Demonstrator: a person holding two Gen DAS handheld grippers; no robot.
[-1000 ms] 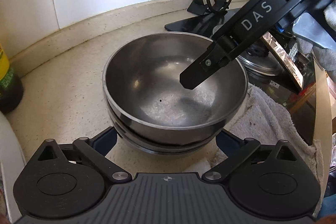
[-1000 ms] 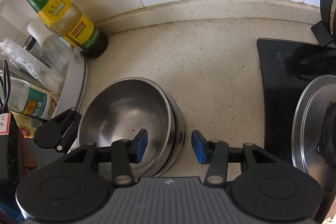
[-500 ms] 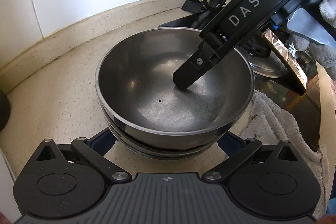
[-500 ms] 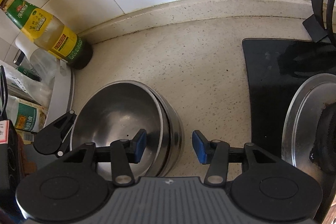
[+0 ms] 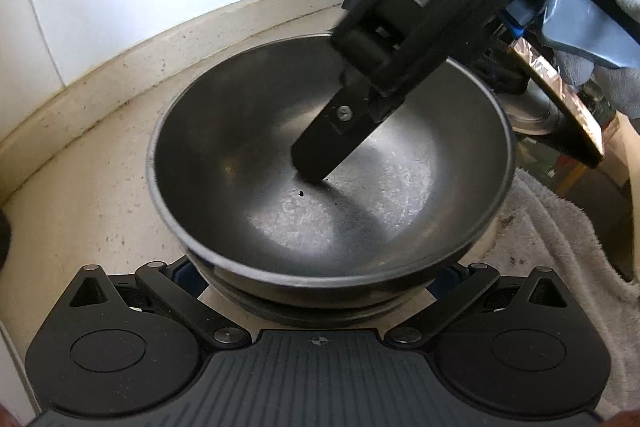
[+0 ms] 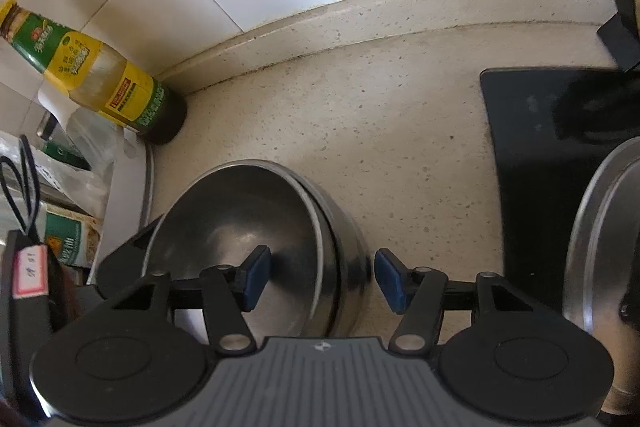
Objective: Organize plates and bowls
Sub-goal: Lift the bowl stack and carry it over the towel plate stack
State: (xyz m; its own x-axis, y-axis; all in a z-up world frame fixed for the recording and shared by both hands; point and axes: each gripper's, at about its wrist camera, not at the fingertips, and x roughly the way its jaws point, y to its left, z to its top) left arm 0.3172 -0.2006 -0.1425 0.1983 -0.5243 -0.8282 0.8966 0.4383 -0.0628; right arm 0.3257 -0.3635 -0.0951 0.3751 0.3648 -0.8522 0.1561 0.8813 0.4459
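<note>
Resting on a speckled beige countertop (image 6: pixel 380 131), nested round steel bowls (image 5: pixel 328 187) show dull, scuffed interiors. The right gripper (image 6: pixel 322 279), jaws spread, straddles their rim; the left gripper (image 5: pixel 316 279) gapes around their base.

Oil bottle (image 6: pixel 100 71) far left of tongs at wall; black cooktop (image 6: pixel 528 147) and pot lid (image 6: pixel 600 251) right; white towel (image 5: pixel 560 239) right, near.
</note>
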